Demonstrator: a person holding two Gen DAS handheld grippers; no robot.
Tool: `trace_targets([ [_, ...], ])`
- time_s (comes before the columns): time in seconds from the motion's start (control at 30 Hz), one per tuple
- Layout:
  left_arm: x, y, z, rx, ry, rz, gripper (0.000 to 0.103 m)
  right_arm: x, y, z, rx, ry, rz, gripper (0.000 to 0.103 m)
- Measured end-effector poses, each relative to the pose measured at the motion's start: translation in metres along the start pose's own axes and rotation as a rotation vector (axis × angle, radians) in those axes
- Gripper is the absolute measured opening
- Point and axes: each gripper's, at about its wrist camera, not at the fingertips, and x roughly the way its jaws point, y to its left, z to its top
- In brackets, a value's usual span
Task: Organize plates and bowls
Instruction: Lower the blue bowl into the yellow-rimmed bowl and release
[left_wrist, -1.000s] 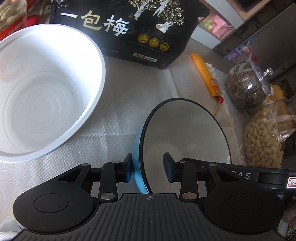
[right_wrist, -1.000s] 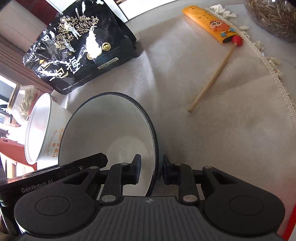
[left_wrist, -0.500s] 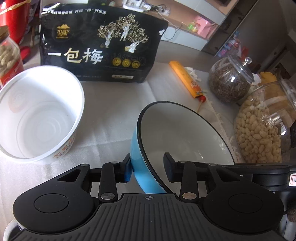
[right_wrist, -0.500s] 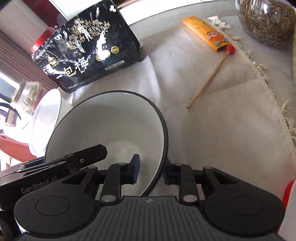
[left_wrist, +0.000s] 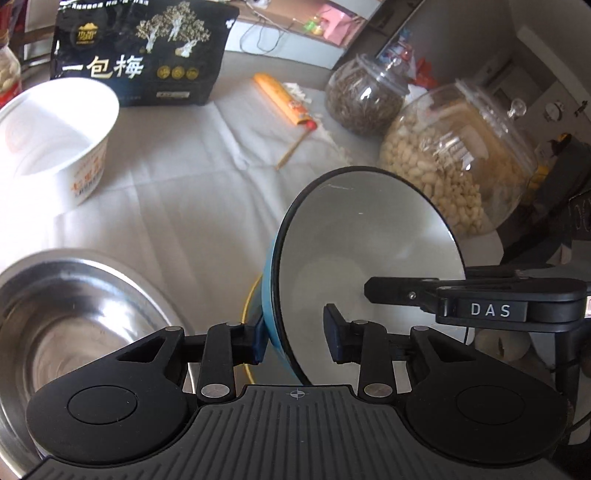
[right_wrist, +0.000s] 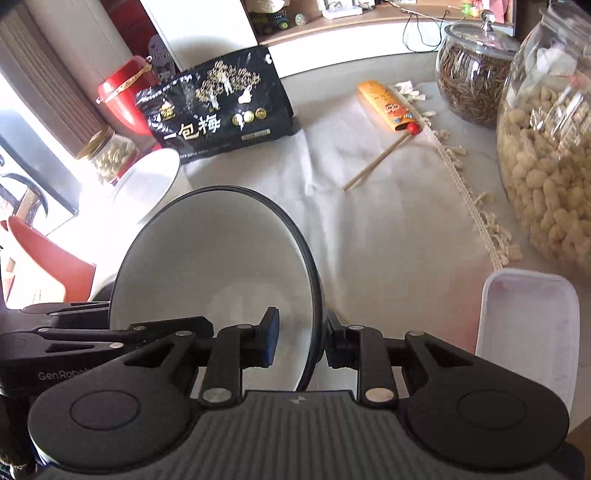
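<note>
A blue bowl (left_wrist: 365, 240) with a white inside and black rim is held up between both grippers. My left gripper (left_wrist: 293, 341) is shut on its left rim; my right gripper (right_wrist: 301, 341) is shut on its right rim, and the bowl (right_wrist: 221, 266) fills the right wrist view's centre. A steel bowl (left_wrist: 66, 317) sits at the lower left, beside the blue bowl. A yellow rim (left_wrist: 249, 332) shows just under the blue bowl. A white paper bowl (left_wrist: 55, 136) stands at the far left on the white cloth (left_wrist: 192, 184).
A black snack bag (left_wrist: 140, 55) stands at the back. An orange case and a stick (right_wrist: 373, 164) lie on the cloth. A seed jar (left_wrist: 365, 96) and a peanut jar (left_wrist: 458, 158) stand right. A white plastic box (right_wrist: 524, 328) is near right. A red canister (right_wrist: 125, 96) stands back left.
Both grippers have pulled back and risen with the blue bowl. The white paper bowl is now farther off, and the steel bowl and white box have come into view.
</note>
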Motion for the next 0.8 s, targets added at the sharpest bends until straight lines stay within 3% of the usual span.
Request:
trace_targets([
  [0.17, 0.013, -0.003, -0.012, 0.037, 0.042, 0.025, 0.034, 0.014, 0.0, -0.026, -0.01, 0.01, -0.087, 0.025],
  [0.47, 0.002, -0.007, -0.007, 0.047, 0.006, 0.067, 0.034, 0.015, -0.012, -0.031, 0.029, 0.008, -0.06, 0.025],
  [0.67, -0.014, -0.016, -0.003, 0.137, -0.05, 0.099, 0.03, 0.003, -0.004, -0.029, -0.029, -0.064, -0.105, 0.025],
  [0.8, -0.004, -0.015, 0.001, 0.157, -0.021, 0.134, 0.029, -0.004, -0.002, -0.029, -0.066, -0.109, -0.117, 0.025],
])
